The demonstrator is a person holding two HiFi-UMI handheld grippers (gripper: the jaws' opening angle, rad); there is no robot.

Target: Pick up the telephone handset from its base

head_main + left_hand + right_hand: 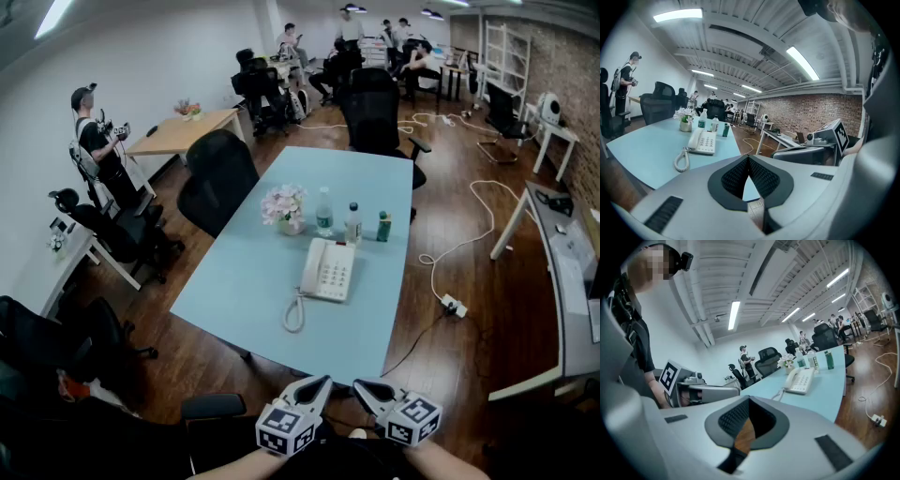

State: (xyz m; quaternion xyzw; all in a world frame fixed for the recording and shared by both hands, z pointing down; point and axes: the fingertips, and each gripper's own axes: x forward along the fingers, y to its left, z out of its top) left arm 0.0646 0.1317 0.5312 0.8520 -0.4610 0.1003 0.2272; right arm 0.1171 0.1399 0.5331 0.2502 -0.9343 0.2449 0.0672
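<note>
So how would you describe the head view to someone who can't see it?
A white telephone, handset on its base, sits on a light blue table beside flowers and three bottles. The left gripper and right gripper are shut and empty, short of the table.

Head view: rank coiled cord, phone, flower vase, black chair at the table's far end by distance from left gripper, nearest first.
1. Coiled cord, on the near part of the table, ahead of the left gripper.
2. Telephone, mid-table.
3. Flower vase, farther back, left.
4. Black chair, beyond the far end.
</note>
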